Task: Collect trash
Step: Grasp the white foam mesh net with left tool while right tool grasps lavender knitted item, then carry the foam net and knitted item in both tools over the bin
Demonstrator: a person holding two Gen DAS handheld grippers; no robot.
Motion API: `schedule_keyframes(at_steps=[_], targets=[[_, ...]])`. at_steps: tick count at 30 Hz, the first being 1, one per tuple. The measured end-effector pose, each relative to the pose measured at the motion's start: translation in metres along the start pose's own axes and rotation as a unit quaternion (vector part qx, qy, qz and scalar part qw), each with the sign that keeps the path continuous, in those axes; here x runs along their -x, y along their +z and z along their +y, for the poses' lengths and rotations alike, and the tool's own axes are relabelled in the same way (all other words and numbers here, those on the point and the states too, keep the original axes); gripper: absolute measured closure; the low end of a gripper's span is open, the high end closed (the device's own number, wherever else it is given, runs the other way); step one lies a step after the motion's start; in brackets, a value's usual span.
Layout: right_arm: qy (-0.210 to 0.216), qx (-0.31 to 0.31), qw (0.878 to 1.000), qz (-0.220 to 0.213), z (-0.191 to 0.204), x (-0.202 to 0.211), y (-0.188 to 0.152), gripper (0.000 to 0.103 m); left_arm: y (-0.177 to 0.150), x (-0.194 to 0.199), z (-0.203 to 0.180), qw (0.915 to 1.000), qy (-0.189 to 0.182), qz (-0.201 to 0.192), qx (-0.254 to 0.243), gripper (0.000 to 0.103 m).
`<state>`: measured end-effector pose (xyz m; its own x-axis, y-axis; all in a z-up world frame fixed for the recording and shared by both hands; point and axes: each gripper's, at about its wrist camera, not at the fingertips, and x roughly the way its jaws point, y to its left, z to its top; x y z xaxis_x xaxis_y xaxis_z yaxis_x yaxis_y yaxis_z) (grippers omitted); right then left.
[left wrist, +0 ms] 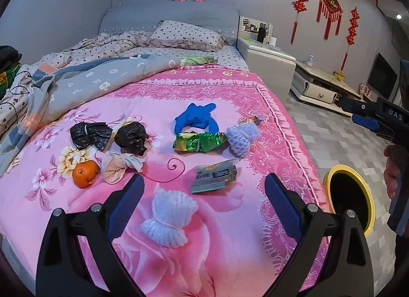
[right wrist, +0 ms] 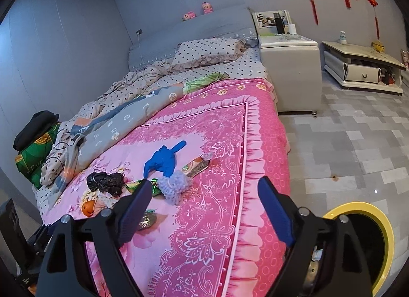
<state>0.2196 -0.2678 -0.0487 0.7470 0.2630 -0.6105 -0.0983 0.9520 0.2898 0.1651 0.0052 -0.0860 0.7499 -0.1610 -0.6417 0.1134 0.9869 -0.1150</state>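
Trash lies scattered on the pink floral bedspread [left wrist: 76,207]. My left gripper [left wrist: 204,179] is open above it, nothing in its jaws; a white foam net bundle [left wrist: 166,220] and a grey snack packet [left wrist: 216,178] lie just below. Farther off are a green foil wrapper [left wrist: 199,142], a blue glove [left wrist: 195,119], a lavender foam net [left wrist: 240,138] and two black bags [left wrist: 110,135]. My right gripper [right wrist: 204,183] is open and empty over the bed's right edge, beside the yellow-rimmed bin [right wrist: 383,220] on the floor.
An orange [left wrist: 85,173] and a beige cloth bundle [left wrist: 120,166] lie at the left. Rumpled quilts [left wrist: 89,79] and a pillow [left wrist: 184,34] fill the far bed. A white nightstand [right wrist: 288,66] and a low cabinet [right wrist: 358,66] stand on the tiled floor.
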Motion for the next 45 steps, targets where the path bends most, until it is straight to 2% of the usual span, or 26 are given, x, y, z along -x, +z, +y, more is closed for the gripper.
schedule_keyframes(at_steps=[8, 19, 31, 34, 35, 39, 41, 45], targets=[[0.011, 0.017, 0.999, 0.047, 0.028, -0.066, 0.001, 0.022, -0.018, -0.017, 0.028, 0.9996, 0.005, 0.019, 0.019, 0.012], [0.003, 0.047, 0.994, 0.099, 0.05, -0.147, -0.014, 0.022, -0.038, -0.046, 0.041, 0.9982, -0.019, 0.05, 0.029, 0.012], [0.005, 0.078, 0.99, 0.118, 0.061, -0.191, -0.02, 0.022, -0.047, -0.071, 0.043, 0.996, -0.041, 0.067, 0.042, 0.012], [0.001, 0.092, 0.988, 0.123, 0.062, -0.2, -0.022, 0.026, -0.049, -0.078, 0.039, 0.9958, -0.043, 0.072, 0.037, 0.013], [0.0, 0.094, 0.987, 0.127, 0.062, -0.203, -0.023, 0.03, -0.049, -0.08, 0.037, 0.9958, -0.043, 0.073, 0.034, 0.016], [0.007, 0.092, 0.987, 0.133, 0.061, -0.212, -0.028, 0.037, -0.051, -0.089, 0.036, 0.9946, -0.05, 0.084, 0.033, 0.03], [0.011, 0.099, 0.986, 0.135, 0.062, -0.214, -0.031, 0.043, -0.052, -0.094, 0.036, 0.993, -0.06, 0.094, 0.037, 0.045], [0.021, 0.102, 0.985, 0.138, 0.065, -0.215, -0.036, 0.05, -0.053, -0.101, 0.038, 0.9921, -0.061, 0.101, 0.041, 0.052]])
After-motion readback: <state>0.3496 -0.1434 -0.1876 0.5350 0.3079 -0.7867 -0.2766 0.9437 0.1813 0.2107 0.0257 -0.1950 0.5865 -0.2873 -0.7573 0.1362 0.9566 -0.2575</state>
